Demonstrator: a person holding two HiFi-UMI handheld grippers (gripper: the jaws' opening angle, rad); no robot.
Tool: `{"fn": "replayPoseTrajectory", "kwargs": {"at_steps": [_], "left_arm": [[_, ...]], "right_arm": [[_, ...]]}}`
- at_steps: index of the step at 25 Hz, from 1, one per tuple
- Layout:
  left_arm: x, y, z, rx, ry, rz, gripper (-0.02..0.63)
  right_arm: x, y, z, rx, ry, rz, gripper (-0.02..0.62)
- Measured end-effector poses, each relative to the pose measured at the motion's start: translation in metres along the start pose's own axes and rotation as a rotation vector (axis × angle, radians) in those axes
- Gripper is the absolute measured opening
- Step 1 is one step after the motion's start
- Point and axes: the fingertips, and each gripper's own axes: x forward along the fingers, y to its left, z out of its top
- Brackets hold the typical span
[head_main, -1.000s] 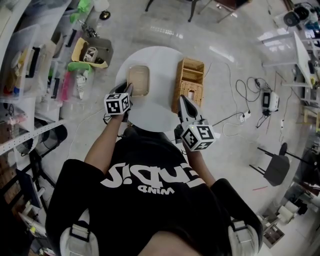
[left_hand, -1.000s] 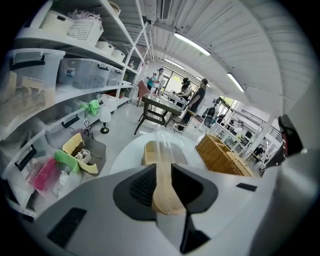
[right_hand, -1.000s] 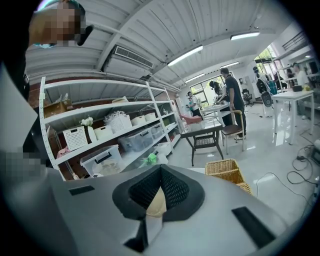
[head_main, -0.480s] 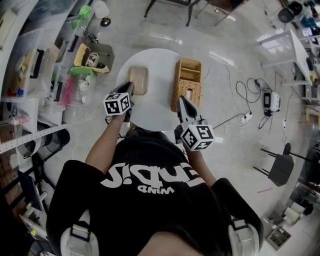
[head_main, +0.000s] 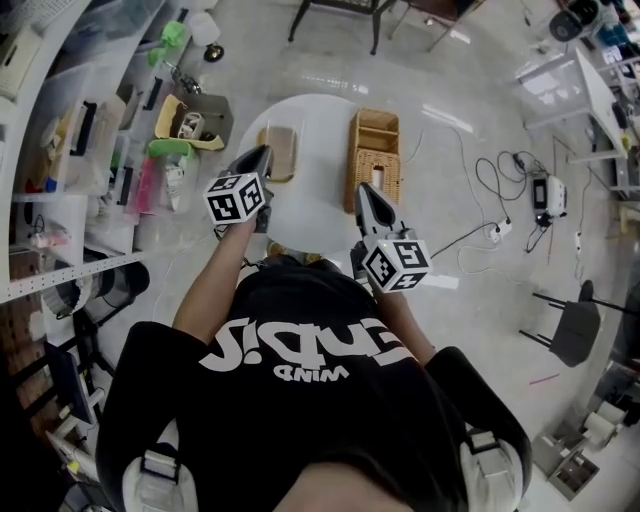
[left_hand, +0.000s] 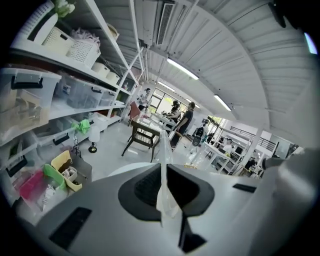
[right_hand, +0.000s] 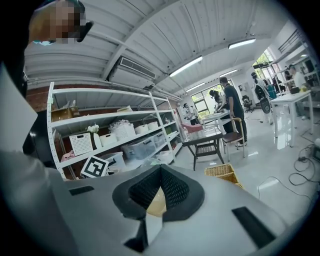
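Left gripper (head_main: 261, 154) by the tray (head_main: 282, 150), right gripper (head_main: 365, 191) over the basket (head_main: 376, 148), both jaws pressed together (apparently empty); I'd spread them before lowering.

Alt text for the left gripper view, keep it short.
The left gripper has its jaws shut on a thin clear plastic strip that sticks out past them. Beyond are a round white table, shelves of storage bins at left, and a dark table.
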Motion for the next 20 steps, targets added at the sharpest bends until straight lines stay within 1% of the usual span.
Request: {"fn": "replayPoseTrajectory", "kwargs": {"at_steps": [4, 6, 9, 12, 16, 20], "left_arm": [[-0.024, -0.026, 0.046, 0.068, -0.095, -0.012, 0.034], [-0.040, -0.038, 0.063, 0.101, -0.135, -0.015, 0.034], [-0.064, -0.052, 0.079, 0.143, -0.172, -0.021, 0.034], [-0.087, -0.065, 0.087, 0.178, -0.191, -0.028, 0.035], [-0.115, -0.074, 0.087, 0.166, -0.219, -0.036, 0.035], [-0.137, -0.069, 0.080, 0.120, -0.251, -0.017, 0.035]], "right_arm": [[-0.002, 0.002, 0.005, 0.001, -0.019, 0.005, -0.002], [-0.003, 0.004, 0.005, -0.003, -0.022, 0.009, -0.002], [-0.003, 0.008, 0.006, -0.007, -0.025, 0.017, -0.002], [-0.002, 0.010, 0.009, -0.015, -0.029, 0.024, -0.002], [-0.001, 0.012, 0.012, -0.026, -0.034, 0.028, -0.002], [0.000, 0.016, 0.013, -0.034, -0.034, 0.041, -0.002]]}}
